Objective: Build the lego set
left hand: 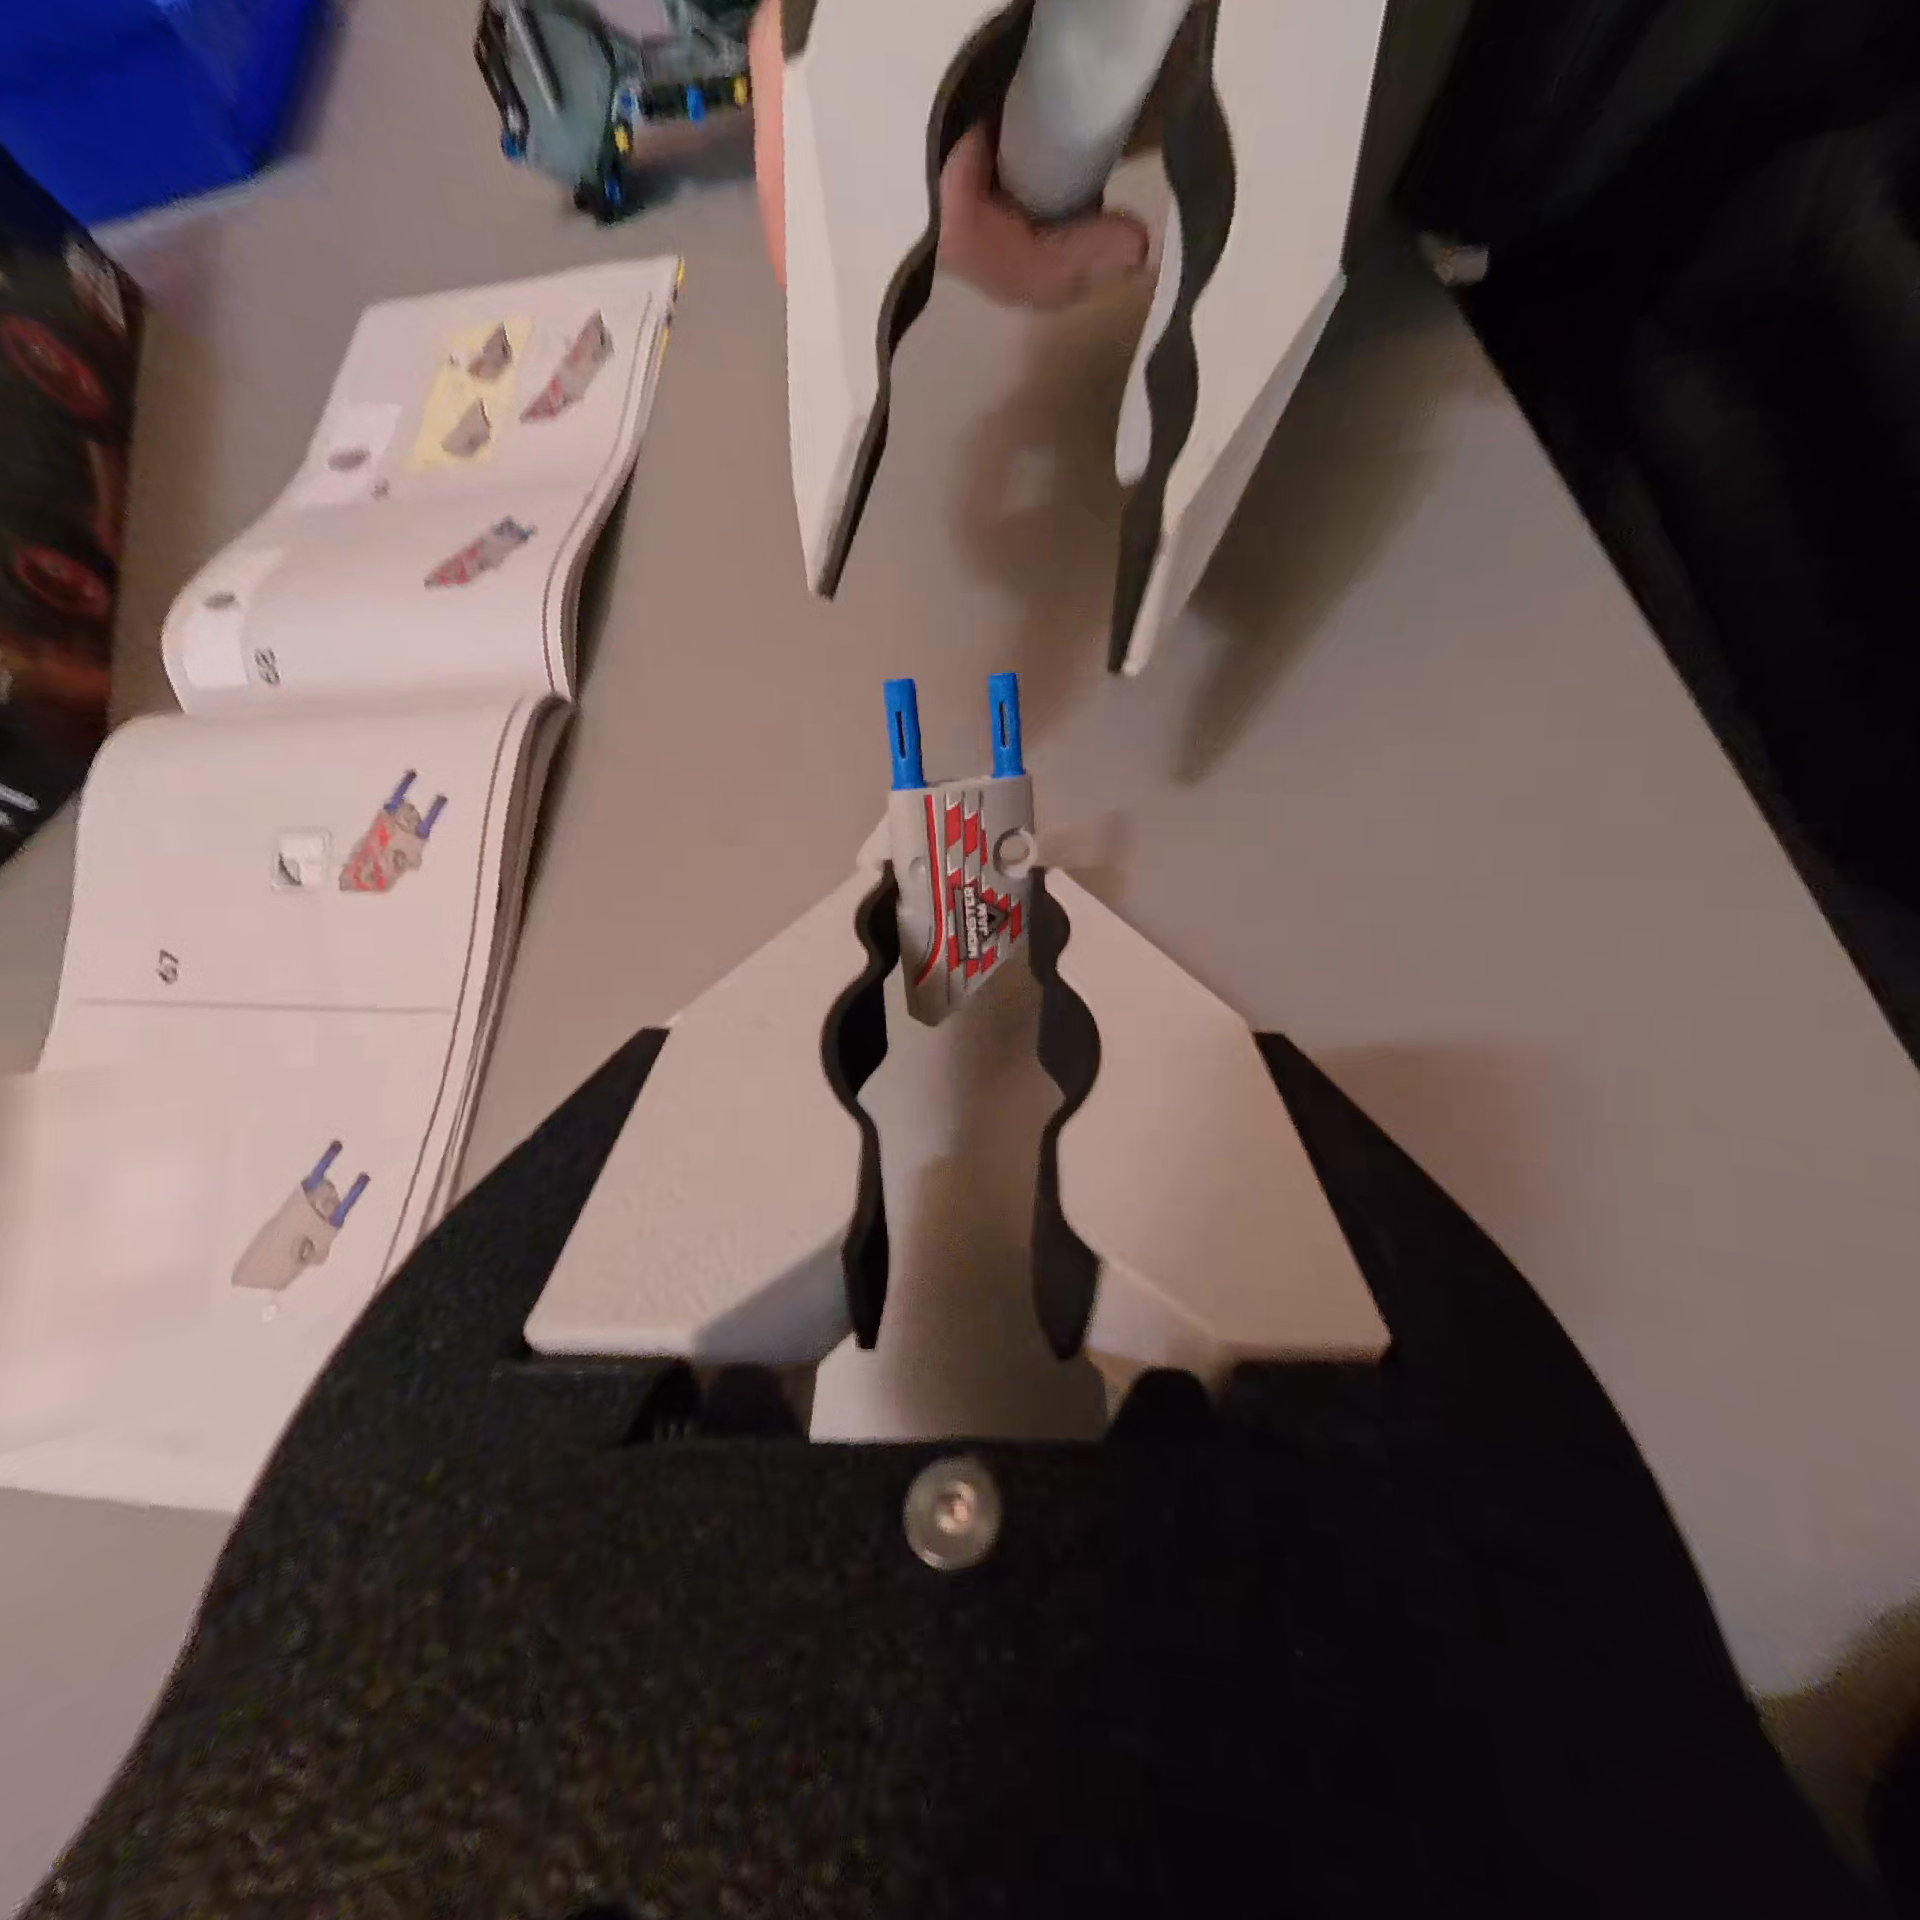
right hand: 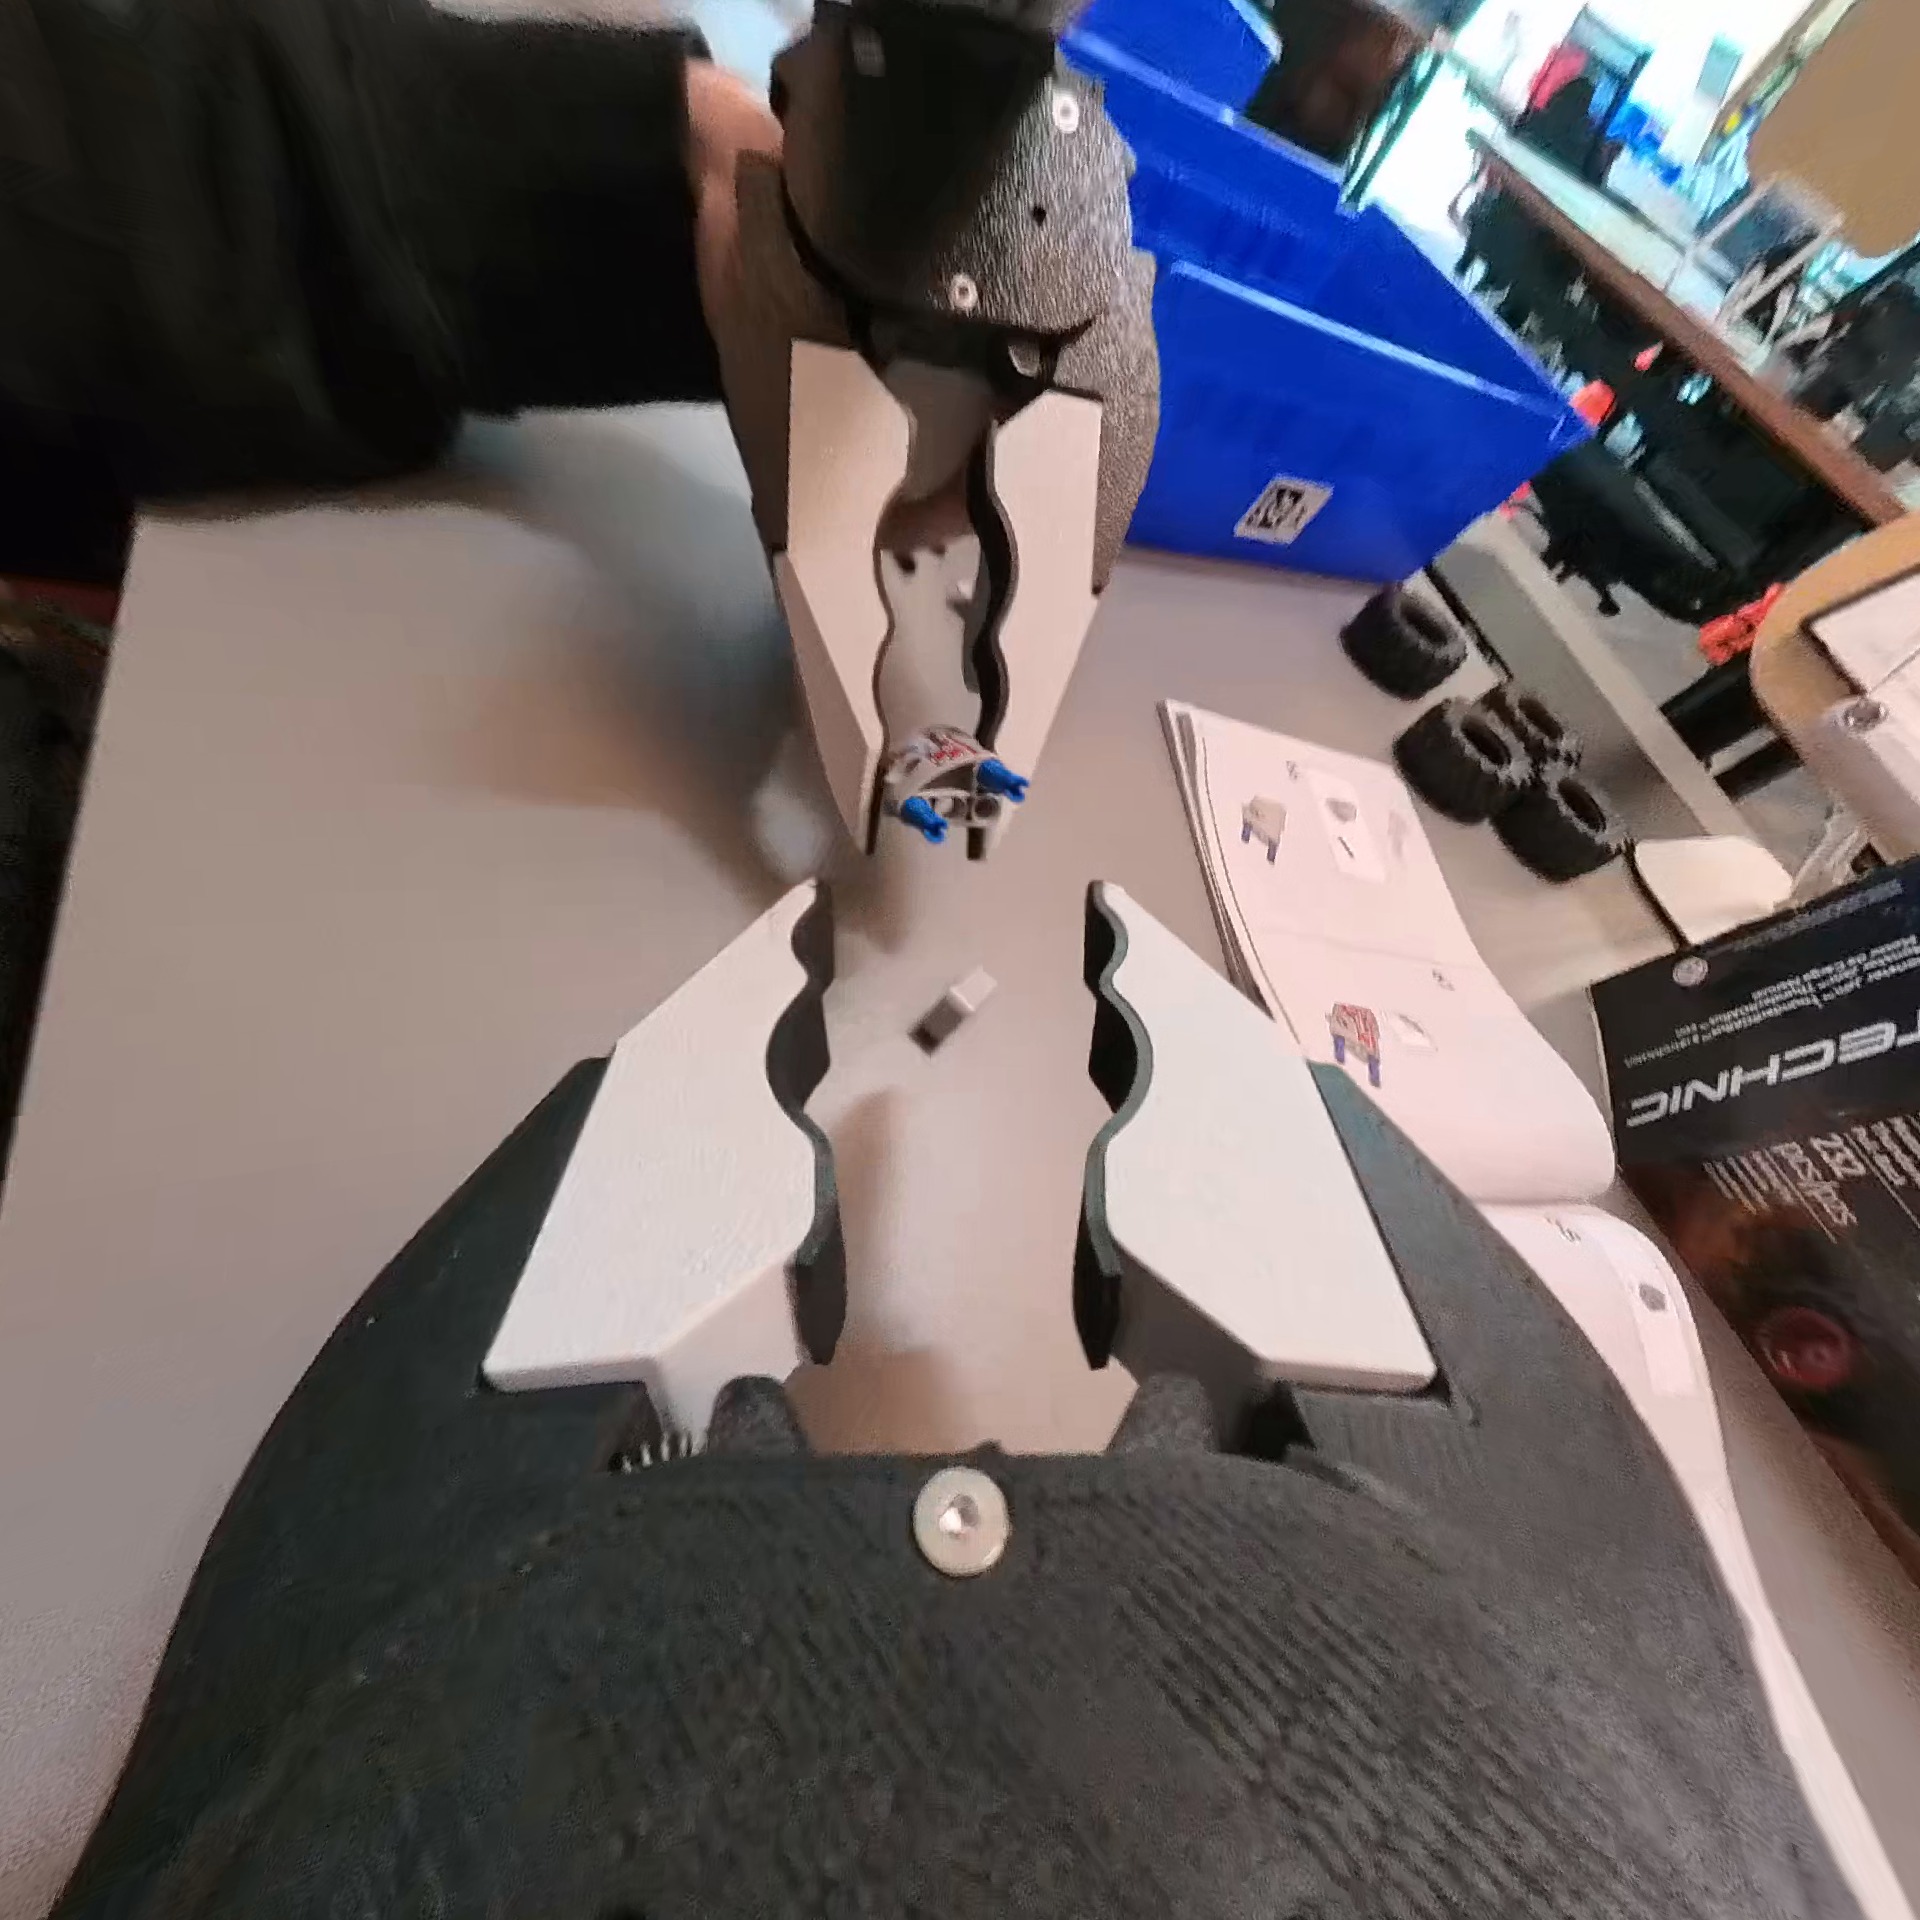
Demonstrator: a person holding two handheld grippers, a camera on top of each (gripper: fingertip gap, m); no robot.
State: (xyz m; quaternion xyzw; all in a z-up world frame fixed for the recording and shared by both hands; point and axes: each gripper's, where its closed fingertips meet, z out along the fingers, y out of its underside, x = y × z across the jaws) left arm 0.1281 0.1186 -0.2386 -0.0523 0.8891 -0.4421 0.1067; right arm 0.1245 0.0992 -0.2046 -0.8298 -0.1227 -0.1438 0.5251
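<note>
My left gripper (left hand: 961, 883) clenched the grey panel (left hand: 964, 902) (blue pins up); my right gripper (right hand: 956, 904) stood released above the counter (right hand: 416, 831).

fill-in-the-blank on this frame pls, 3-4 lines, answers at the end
1. The left claw is shut on a grey panel with two ____ pins.
2. The right claw is ____ and holds nothing.
3. A small grey piece lies on the ____ between the right claw's fingers.
4. The black tyres sit beyond the open ____.

Answers: blue; open; table; booklet
</note>
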